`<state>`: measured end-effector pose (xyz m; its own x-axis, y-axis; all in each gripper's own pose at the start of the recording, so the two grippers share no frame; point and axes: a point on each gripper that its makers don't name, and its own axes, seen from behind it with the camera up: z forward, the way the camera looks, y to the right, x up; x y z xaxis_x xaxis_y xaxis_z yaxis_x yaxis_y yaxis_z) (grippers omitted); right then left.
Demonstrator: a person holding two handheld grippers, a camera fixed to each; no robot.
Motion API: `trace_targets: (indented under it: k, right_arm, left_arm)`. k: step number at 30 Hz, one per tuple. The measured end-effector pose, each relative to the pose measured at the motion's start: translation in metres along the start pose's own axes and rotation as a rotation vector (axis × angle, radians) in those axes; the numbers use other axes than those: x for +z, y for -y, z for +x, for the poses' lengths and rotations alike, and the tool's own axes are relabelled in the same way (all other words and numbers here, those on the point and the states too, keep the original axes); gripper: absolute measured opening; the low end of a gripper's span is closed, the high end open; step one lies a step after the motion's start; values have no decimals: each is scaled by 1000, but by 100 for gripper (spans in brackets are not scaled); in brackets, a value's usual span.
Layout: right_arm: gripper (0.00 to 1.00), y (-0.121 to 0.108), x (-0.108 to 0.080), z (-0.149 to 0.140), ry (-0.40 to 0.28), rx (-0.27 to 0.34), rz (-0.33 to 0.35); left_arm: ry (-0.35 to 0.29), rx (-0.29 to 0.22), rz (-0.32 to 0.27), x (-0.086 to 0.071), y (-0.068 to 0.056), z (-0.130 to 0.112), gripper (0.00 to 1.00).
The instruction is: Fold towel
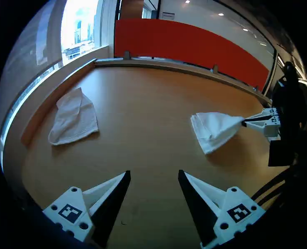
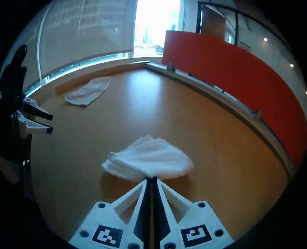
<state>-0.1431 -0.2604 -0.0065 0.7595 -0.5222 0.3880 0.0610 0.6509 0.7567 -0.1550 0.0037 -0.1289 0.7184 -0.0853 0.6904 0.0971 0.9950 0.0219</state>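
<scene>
White towel (image 2: 149, 159) | long axis crosswise to R gripper (image 2: 152, 179) | edge pinched

Towel (image 1: 74, 118) (image 1: 213, 129) x2, claw (image 1: 153, 174) (image 2: 152, 180) x2, table (image 1: 153, 103) x1, red panel (image 1: 186, 41) x1

Daylight enters through the window (image 1: 79, 33), overexposed to white in both views. The table (image 1: 153, 95) shows pale glare near the window and darkens away from it. The towel (image 2: 149, 159) casts a soft shadow away from the window. Fisheye distortion curves edges at the rim.
</scene>
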Motion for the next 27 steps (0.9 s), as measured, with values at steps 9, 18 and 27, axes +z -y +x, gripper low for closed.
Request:
trace_targets:
  k: [9,18,27]
  right_arm:
    - [2,-18,-22,55,-92,-39,-33]
    - [2,-32,-42,81,-141,-42,-62]
    - [2,-48,-55,83,-151,-28,-89]
  left_arm:
    - [-12,1,-5,-1,-4,5,85]
    - [-24,7,-11,-1,-8,11,85]
    - [-29,15,-22,0,-14,15,85]
